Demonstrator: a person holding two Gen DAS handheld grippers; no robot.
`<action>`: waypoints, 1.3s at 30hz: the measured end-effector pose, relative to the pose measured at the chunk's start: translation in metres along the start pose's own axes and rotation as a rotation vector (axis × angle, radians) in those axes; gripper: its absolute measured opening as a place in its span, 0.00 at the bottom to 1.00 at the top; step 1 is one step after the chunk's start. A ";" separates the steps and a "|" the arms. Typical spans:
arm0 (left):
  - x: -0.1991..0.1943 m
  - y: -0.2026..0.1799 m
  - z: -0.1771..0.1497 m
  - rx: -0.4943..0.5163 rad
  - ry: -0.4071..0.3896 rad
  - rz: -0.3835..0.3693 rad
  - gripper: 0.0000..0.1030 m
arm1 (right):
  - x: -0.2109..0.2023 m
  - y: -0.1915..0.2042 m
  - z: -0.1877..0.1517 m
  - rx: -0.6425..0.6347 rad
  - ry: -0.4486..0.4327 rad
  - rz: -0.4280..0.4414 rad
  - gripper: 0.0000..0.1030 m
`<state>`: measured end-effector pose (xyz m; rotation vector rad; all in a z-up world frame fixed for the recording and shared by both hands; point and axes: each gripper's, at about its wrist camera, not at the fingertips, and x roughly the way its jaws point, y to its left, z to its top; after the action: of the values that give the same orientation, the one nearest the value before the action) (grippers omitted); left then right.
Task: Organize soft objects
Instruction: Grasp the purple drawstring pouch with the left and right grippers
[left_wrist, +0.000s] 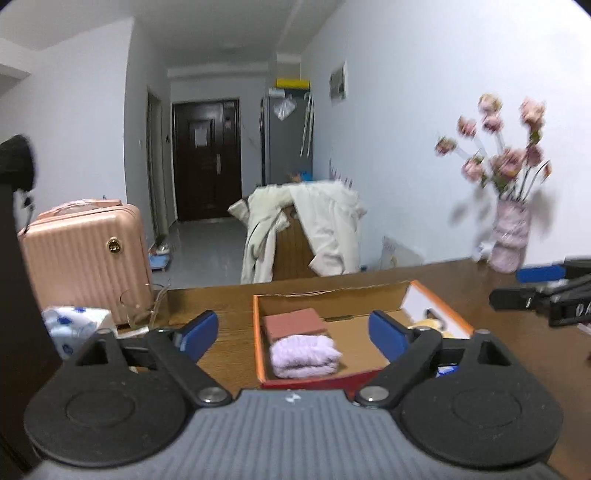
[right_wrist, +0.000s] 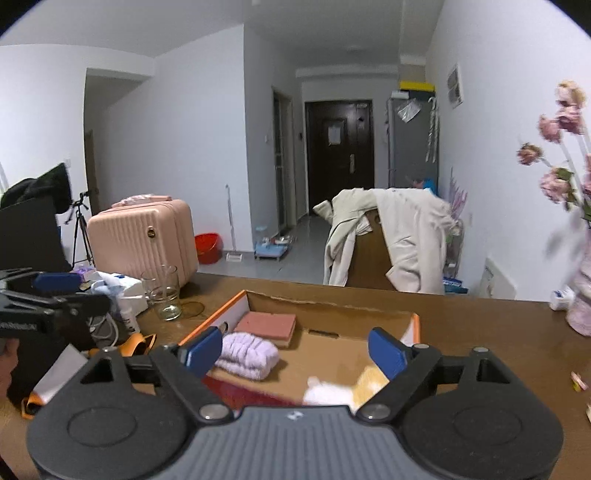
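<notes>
Both tools are spread wide and hold nothing. Right tool (right_wrist: 295, 352) hangs nearest the white and yellow soft toy (right_wrist: 343, 387), just below it in the box (right_wrist: 332, 306)

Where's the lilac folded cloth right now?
The lilac folded cloth lies inside the cardboard box, at its left side in the right wrist view, just in front of the pink sponge block.

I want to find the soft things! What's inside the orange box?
Inside the orange box: a folded lilac towel, a pink sponge block, and a white-and-yellow plush thing, partly hidden behind the right claw.
</notes>
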<state>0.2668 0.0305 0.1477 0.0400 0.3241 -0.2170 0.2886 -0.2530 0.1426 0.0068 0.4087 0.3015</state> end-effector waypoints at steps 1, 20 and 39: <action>-0.015 -0.004 -0.011 -0.020 -0.013 -0.007 0.92 | -0.011 0.002 -0.010 0.000 -0.010 0.005 0.83; -0.111 -0.024 -0.116 -0.161 0.050 -0.009 0.95 | -0.111 0.034 -0.123 0.046 -0.012 0.031 0.82; 0.095 -0.013 -0.118 -0.258 0.314 -0.151 0.61 | 0.112 0.023 -0.080 -0.028 0.162 0.027 0.61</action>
<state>0.3153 0.0066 0.0058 -0.2077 0.6669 -0.3174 0.3480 -0.2025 0.0275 -0.0402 0.5655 0.3352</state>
